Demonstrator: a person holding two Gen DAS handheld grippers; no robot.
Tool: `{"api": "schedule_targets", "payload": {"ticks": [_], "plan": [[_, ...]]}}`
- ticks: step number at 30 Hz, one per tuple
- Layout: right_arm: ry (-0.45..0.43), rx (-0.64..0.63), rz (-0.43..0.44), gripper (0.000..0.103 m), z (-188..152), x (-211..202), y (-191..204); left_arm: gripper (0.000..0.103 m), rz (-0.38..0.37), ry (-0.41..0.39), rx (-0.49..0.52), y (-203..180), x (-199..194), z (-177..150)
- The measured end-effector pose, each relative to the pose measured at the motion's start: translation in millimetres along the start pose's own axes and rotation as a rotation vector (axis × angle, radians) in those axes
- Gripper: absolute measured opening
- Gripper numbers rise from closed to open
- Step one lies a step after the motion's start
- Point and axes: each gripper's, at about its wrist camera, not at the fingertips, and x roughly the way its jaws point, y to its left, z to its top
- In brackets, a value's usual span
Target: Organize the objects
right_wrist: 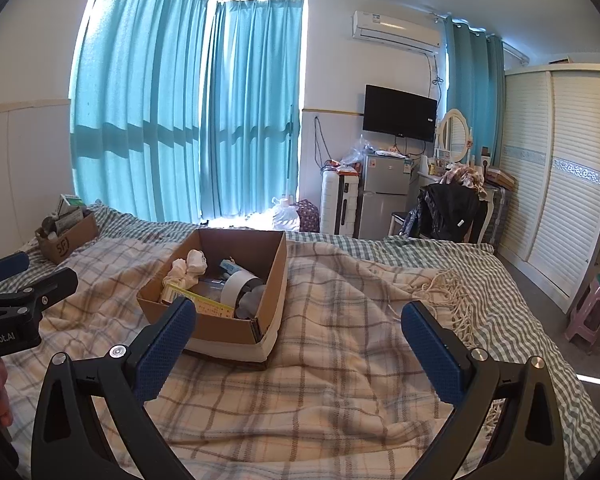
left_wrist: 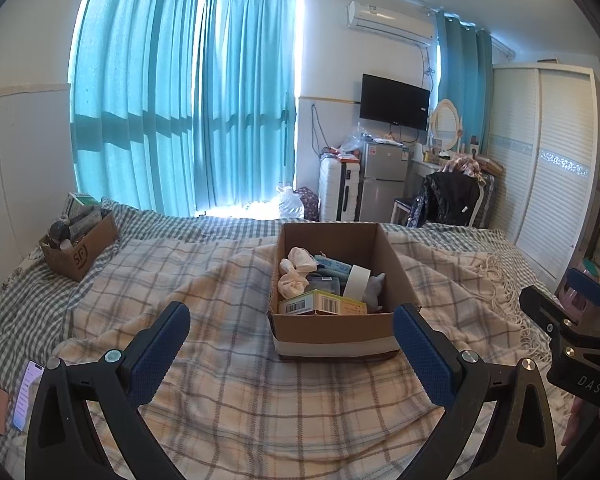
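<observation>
Open brown cardboard box (left_wrist: 332, 280) with a white band round its base, on the cream plaid blanket (left_wrist: 228, 392) mid-bed, packed with loose odds and ends. Left gripper (left_wrist: 292, 352): blue-padded jaws spread wide, empty, aimed straight at the box's near wall. Right gripper (right_wrist: 300, 348): likewise wide apart, holding nothing, box ahead and to its left. Inside: crumpled cream cloth (left_wrist: 296, 272), soft and light, easily pinched at any fold; white tape roll (left_wrist: 356, 280), stiff, best taken across its rim; yellow-green carton with barcode (left_wrist: 320, 302), light but crushable, best taken by its narrow sides. Farther off, near the bed's far left corner: smaller printed cardboard box (left_wrist: 80, 248), already crowded with small items. Probably a transfer between boxes, though unclear which way.
</observation>
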Motion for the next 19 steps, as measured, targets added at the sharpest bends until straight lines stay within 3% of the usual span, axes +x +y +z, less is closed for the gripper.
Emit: {"api": "schedule_targets", "payload": {"ticks": [19], "plan": [[0.011,0.010,-0.002,0.103,-2.5,4.7,-1.5,0.103,0.037,0.007,-0.015,4.8,2.2,-1.5]]}}
